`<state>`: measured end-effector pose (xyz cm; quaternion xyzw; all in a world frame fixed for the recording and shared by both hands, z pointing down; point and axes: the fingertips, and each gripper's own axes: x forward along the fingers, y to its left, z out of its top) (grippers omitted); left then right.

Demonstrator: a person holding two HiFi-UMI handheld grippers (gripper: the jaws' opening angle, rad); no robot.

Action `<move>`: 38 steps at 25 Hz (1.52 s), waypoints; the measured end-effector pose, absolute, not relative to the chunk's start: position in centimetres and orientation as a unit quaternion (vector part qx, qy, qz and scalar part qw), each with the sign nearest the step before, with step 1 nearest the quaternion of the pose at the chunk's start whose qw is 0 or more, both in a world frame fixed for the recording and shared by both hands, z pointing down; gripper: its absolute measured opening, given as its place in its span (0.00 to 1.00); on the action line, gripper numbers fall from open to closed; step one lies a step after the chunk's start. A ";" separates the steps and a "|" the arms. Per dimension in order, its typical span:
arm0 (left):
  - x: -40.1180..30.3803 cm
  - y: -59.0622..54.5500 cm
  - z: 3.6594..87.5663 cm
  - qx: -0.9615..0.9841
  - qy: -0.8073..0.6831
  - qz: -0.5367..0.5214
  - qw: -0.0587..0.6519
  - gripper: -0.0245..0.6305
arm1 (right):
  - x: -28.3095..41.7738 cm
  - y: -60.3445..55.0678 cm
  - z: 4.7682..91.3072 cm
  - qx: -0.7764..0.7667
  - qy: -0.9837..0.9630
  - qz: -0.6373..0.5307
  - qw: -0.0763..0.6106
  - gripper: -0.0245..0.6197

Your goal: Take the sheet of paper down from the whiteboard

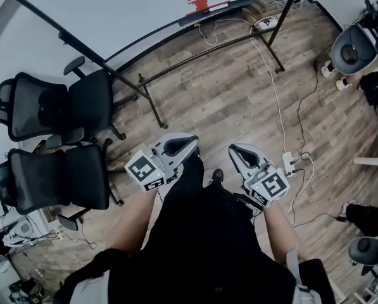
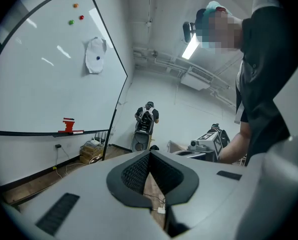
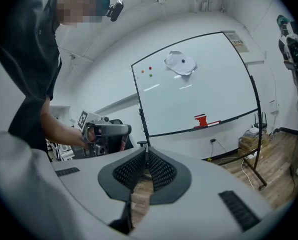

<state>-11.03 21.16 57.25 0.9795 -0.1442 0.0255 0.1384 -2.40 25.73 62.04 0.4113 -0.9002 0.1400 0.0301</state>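
A crumpled white sheet of paper (image 2: 95,55) hangs high on the whiteboard (image 2: 44,79), pinned by a dark magnet (image 2: 98,58). In the right gripper view the paper (image 3: 180,63) sits near the top of the whiteboard (image 3: 203,91). Both grippers are held low in front of the person, well short of the board. My left gripper (image 1: 192,140) is shut and holds nothing; its jaws (image 2: 149,155) meet. My right gripper (image 1: 233,149) is also shut and holds nothing (image 3: 146,152). In the head view the paper is out of sight.
Two black office chairs (image 1: 52,109) (image 1: 56,181) stand at the left. The whiteboard's stand legs (image 1: 149,106) and cables with a power strip (image 1: 289,163) lie on the wood floor. A red eraser (image 1: 200,4) rests on the board's tray. Another person (image 2: 148,115) stands far off.
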 end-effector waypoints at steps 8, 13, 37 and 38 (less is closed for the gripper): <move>-12.1 12.2 55.9 0.983 -0.095 -0.001 0.156 0.06 | -3.6 16.6 60.9 0.440 -0.884 0.150 0.048 0.08; -12.4 4.5 51.2 0.994 -0.062 -0.024 0.088 0.06 | -4.7 7.8 57.2 0.454 -0.885 0.094 0.044 0.08; -4.3 -17.1 38.3 0.977 -0.132 0.066 -0.155 0.06 | 5.0 -17.3 45.6 0.403 -0.911 0.012 -0.091 0.09; -3.7 -18.2 37.6 0.971 -0.140 0.087 -0.175 0.06 | 5.5 -18.3 44.9 0.391 -0.915 0.016 -0.098 0.10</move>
